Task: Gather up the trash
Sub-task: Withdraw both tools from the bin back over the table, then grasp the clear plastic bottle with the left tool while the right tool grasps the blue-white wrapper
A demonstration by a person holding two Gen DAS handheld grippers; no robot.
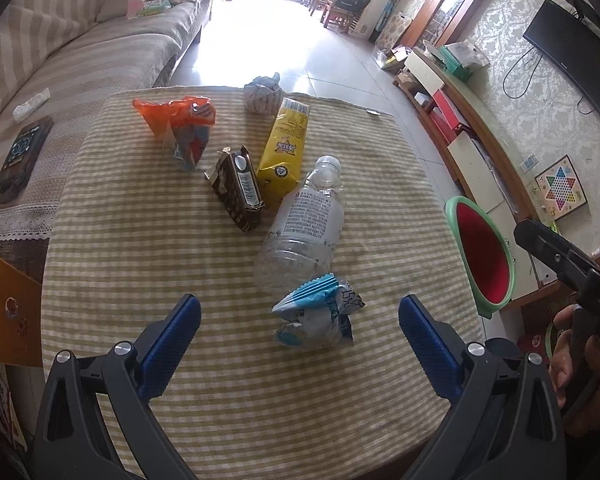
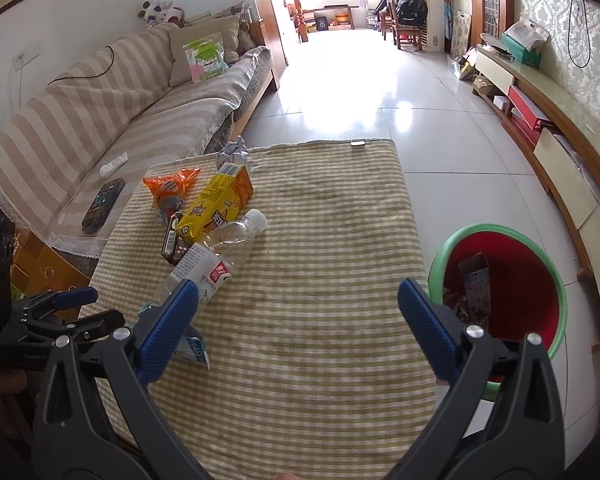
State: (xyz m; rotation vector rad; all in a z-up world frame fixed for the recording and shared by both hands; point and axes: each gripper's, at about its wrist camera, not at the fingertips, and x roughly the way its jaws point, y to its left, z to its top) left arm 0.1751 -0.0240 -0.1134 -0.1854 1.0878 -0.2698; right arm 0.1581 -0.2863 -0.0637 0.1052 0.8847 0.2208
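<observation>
Left gripper [image 1: 300, 320] spread over striped tablecloth [image 1: 220, 360]; sofa [image 1: 80, 52] beside

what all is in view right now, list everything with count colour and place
table cloth: 1, green and cream check, covers the table
blue wrapper: 1, blue and silver, crumpled, nearest the left gripper
plastic bottle: 1, clear, lying on its side mid-table
brown carton: 1, dark brown, left of the bottle
yellow carton: 1, yellow, lying beyond the bottle
orange wrapper: 1, orange, far left of the table
paper ball: 1, white, far table edge
bin: 1, red with green rim, on the floor right of the table, trash inside
sofa: 1, beige striped, left
phone: 1, dark, on the sofa
left gripper: 1, black, blue pads, open
right gripper: 1, same, open
</observation>
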